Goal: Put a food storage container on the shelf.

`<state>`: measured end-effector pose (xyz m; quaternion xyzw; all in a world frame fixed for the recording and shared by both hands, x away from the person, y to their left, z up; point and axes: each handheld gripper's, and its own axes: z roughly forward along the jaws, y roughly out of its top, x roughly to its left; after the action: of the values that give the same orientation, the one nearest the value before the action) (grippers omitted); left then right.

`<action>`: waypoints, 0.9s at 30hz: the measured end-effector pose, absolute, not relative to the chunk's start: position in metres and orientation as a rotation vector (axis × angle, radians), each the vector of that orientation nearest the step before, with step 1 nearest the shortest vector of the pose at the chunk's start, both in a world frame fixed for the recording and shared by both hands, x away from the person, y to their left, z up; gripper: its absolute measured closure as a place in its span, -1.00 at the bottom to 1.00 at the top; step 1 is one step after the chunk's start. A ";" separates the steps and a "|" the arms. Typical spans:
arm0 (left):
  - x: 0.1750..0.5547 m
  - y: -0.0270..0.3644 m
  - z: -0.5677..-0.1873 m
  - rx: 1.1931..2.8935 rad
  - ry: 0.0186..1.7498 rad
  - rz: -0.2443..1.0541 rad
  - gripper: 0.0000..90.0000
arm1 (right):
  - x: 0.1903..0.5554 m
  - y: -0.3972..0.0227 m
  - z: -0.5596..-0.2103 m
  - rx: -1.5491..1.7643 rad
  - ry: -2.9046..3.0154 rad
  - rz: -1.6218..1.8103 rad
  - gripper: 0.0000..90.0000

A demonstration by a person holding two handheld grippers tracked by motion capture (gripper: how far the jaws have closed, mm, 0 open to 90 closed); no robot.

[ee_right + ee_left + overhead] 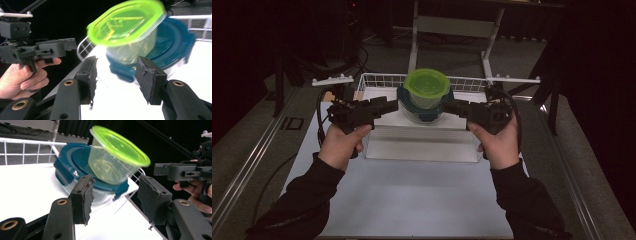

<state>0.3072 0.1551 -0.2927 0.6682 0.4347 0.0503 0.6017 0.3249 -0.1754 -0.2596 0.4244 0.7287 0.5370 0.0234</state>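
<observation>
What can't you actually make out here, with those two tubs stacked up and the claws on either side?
- Contents of the green-lidded tub: motion blur in both gripper views, too small in the high view.
- Bottom container with the teal lid: its body sits behind the upper tub and the jaws.
- Whether the left gripper or right gripper touches the stack: too dark and small in the high view.
- Wire basket: far side hidden behind the tubs.

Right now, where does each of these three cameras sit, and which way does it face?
High view: above the table, looking forward and down; forearms, both hands show.
Left gripper view: rides the left gripper, facing the green-lidded tub; own jaws, other hand show.
Right gripper view: rides the right gripper, facing the tub from the opposite side; own jaws, other hand show.
All share the tub on the blue-lidded container.
</observation>
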 end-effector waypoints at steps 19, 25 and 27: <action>0.257 0.130 -0.372 1.657 0.759 0.210 -0.61 | 0.316 -0.138 -0.300 1.245 2.299 1.633 1.00; 0.251 0.129 -0.401 1.663 0.792 0.288 -0.98 | 0.326 -0.127 -0.299 1.255 2.263 1.651 1.00; 0.248 0.130 -0.414 1.651 0.823 0.339 -0.98 | 0.329 -0.125 -0.298 1.255 2.252 1.660 1.00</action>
<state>0.2485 0.1303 -0.4141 0.7097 0.3536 0.1459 0.5917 0.3289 -0.1251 -0.2985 0.4090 0.7339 0.5410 0.0376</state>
